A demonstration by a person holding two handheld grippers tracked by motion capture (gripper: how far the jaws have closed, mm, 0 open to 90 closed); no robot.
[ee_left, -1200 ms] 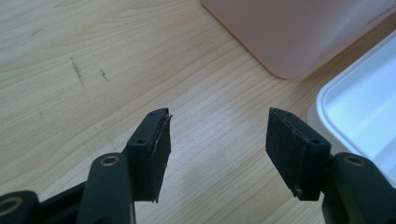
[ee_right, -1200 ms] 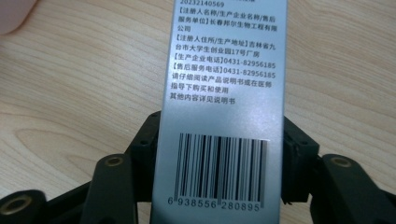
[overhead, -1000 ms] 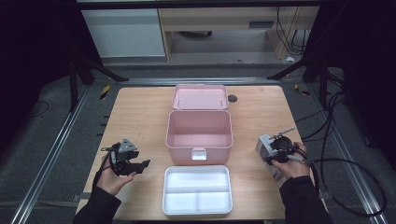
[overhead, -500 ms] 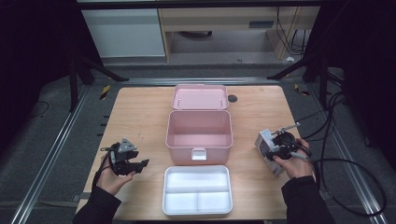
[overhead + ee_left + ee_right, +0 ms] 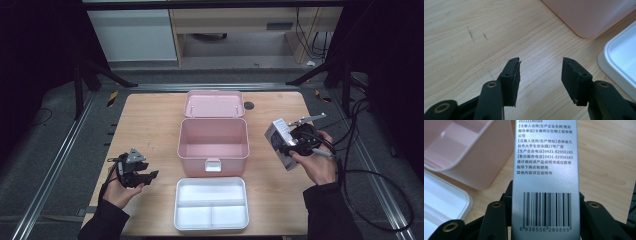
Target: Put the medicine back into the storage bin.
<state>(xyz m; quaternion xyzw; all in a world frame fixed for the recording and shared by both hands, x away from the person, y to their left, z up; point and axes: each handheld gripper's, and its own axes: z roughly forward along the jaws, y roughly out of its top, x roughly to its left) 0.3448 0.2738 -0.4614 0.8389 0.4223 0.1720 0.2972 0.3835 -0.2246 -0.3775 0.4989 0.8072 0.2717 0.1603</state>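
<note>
Step in hand, I'd say: carrying the carton to the pink storage box (image 5: 213, 140). R gripper (image 5: 291, 142) is clamped on a silver barcoded carton (image 5: 278, 137), held above the table (image 5: 150, 125) near its right edge. Next: swing over the open box, lower, release. L gripper (image 5: 142, 176) (near left edge) has just been closing, jaws apart on nothing. Count: 1 carton, 1 box w/ hinged lid, 1 white divided tray (image 5: 211, 204), 2 grippers.

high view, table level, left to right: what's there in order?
left gripper, jaws apart with nothing between them → pink box with its lid open → small printed carton clamped in the right gripper.
</note>
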